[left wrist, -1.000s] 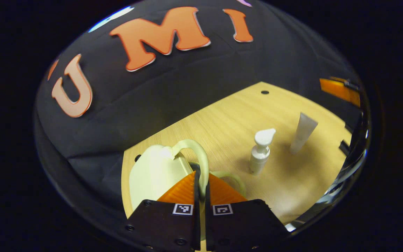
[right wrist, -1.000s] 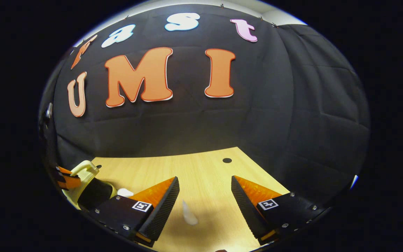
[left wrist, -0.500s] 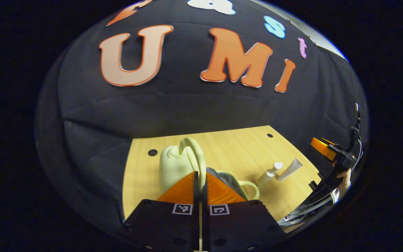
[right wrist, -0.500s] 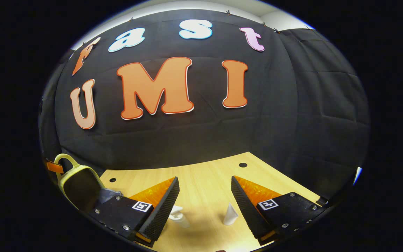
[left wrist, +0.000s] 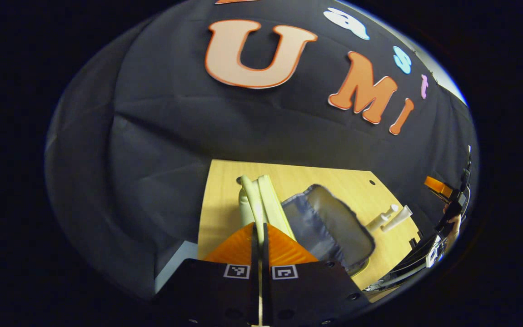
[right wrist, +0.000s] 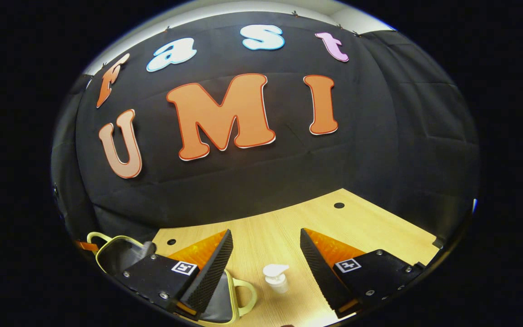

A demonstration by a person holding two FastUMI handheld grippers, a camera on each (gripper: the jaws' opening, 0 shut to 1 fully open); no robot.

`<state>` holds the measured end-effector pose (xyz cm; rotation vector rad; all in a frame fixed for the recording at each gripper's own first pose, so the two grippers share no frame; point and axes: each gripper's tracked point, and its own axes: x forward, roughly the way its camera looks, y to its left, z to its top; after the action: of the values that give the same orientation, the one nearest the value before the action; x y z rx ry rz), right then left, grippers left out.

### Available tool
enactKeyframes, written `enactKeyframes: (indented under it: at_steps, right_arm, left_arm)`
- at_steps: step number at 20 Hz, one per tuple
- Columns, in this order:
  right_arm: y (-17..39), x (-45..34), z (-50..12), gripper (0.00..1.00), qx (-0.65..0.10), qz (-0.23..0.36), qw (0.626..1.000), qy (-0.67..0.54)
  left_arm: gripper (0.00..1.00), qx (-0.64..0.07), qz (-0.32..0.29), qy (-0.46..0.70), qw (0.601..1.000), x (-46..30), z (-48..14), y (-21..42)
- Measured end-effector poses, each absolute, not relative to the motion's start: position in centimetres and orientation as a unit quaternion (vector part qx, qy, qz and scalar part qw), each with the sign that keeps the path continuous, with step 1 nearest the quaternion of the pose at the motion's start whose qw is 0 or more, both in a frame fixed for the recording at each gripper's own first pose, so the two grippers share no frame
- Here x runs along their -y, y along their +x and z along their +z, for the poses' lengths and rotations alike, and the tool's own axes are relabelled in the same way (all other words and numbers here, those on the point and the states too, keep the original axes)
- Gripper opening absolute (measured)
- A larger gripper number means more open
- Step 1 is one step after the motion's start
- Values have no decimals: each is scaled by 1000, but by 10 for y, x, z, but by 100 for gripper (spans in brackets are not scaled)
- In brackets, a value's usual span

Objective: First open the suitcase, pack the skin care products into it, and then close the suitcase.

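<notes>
**Mara:** Behind everything hung the black booth cloth, and below it lay the pale wooden table. On the table's left part sat the suitcase, open, its grey lining facing up in the left gripper view.

**Jon:** And the claws?

**Mara:** The left gripper had its fingers pressed together on the lid's pale handle, holding the lid swung up on edge. The right gripper was spread wide with nothing between its fingers, hovering over the pump bottle, which stood upright just beside the suitcase's lower handle.

**Jon:** What else was left to pack?

**Mara:** A white tube, standing right next to the pump bottle in the left gripper view. Neither was inside yet.

**Jon:** So what could have gone wrong?

**Mara:** As I judged it, three things. If the left grip slipped off that thin handle, the lid could drop shut onto whatever was going in. The bottle looked narrow and top-heavy, so a finger arriving off-centre could tip it or knock the tube over. And a pinch on the pump head instead of the body might let it swing loose.
</notes>
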<state>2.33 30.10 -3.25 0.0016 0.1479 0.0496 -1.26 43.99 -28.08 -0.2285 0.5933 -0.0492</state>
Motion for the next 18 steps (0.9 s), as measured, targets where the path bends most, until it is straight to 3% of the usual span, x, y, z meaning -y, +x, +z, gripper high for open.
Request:
enactKeyframes:
  at_steps: [12,14,17,18]
  right_arm:
    - [22,-279,-65,95,-99,-4,994,-37]
    - [23,-270,-67,95,-103,-8,994,-36]
    - [28,-255,-68,95,-111,-15,993,-47]
    - [31,-250,-69,95,-111,-14,992,-51]
  left_arm:
    - [6,-354,52,-171,918,-527,-469,-28]
    - [22,-374,64,-154,912,-531,-482,-38]
    - [43,-346,104,-117,925,-539,-459,-37]
    - [62,-324,125,-103,932,-542,-444,-35]
